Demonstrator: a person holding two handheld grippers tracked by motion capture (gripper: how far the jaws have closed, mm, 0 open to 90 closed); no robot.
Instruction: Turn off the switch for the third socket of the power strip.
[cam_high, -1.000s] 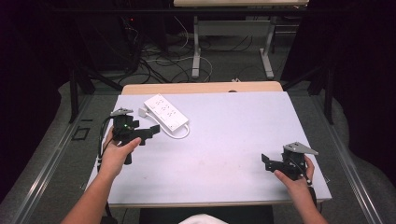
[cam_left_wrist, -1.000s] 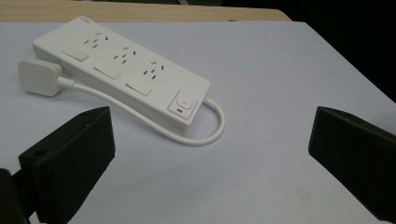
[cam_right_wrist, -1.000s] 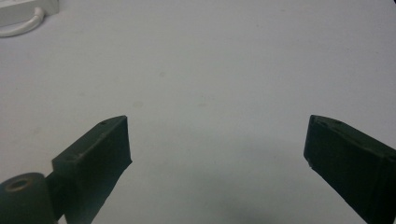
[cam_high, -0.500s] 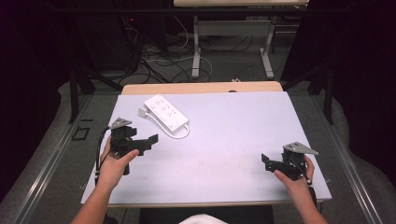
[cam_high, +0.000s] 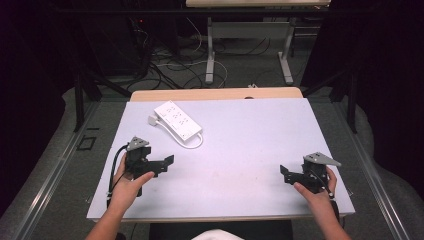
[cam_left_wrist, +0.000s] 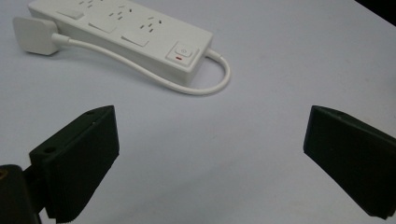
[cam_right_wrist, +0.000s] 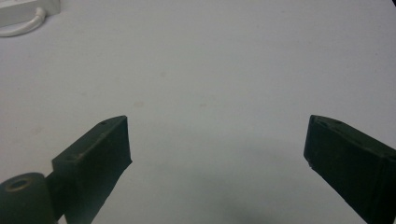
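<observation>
I hold the left hand-held gripper (cam_high: 167, 162) with jaws spread wide, empty. The power strip (cam_high: 178, 120) lies near, at its 12 o'clock, untouched. The right hand-held gripper (cam_high: 285, 173) is likewise spread, well apart.

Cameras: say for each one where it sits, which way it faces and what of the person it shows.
High view: above the table, facing forward and down; both forearms, left gripper, right gripper.
Left gripper view: rides the left gripper, facing the power strip; open jaws.
Right gripper view: rides the right gripper, facing the tabletop; open jaws.
All share the power strip.
</observation>
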